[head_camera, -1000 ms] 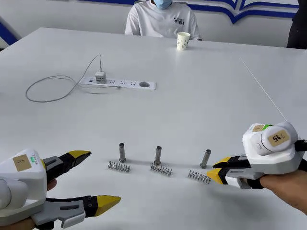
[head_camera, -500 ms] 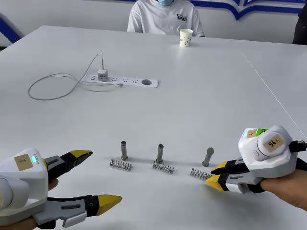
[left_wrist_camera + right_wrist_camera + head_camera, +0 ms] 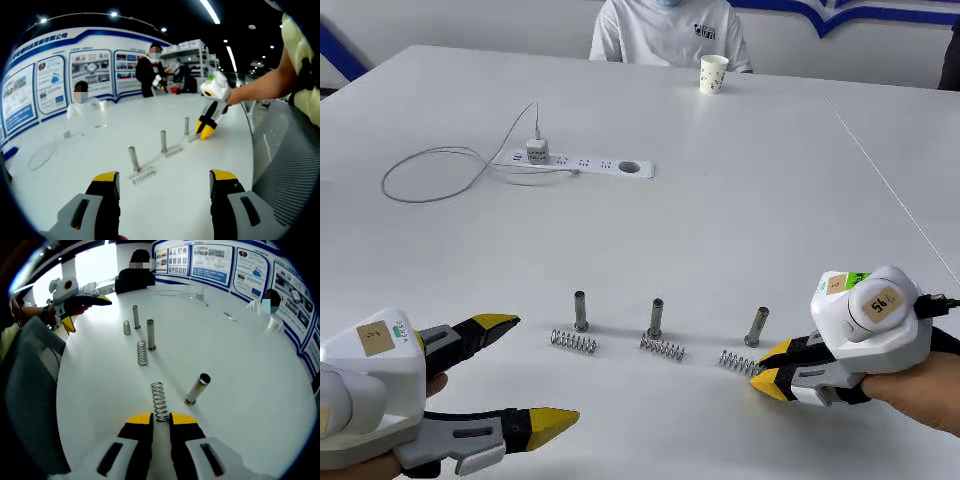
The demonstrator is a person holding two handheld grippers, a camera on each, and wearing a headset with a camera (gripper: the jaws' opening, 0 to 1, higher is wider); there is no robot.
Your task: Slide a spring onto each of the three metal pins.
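Three metal pins stand in a row on the white table: left pin (image 3: 580,310), middle pin (image 3: 656,318), right pin (image 3: 757,326), which leans a little. A spring lies in front of each: left spring (image 3: 573,341), middle spring (image 3: 662,347), right spring (image 3: 738,362). My right gripper (image 3: 767,367) is low on the table with its jaws parted only narrowly. In the right gripper view the near end of the right spring (image 3: 159,402) lies just between the tips of the right gripper (image 3: 161,421). My left gripper (image 3: 538,368) is wide open and holds nothing, well short of the left spring (image 3: 144,174).
A white power strip (image 3: 575,165) with a plugged-in charger and a looping cable (image 3: 425,170) lies at mid-table. A paper cup (image 3: 713,73) stands at the far edge in front of a seated person (image 3: 667,30). A table seam (image 3: 890,195) runs along the right.
My right gripper has slid left and down toward the right spring, so its tips now reach the spring's end. Jaw gap looks unchanged. The left gripper has barely moved.
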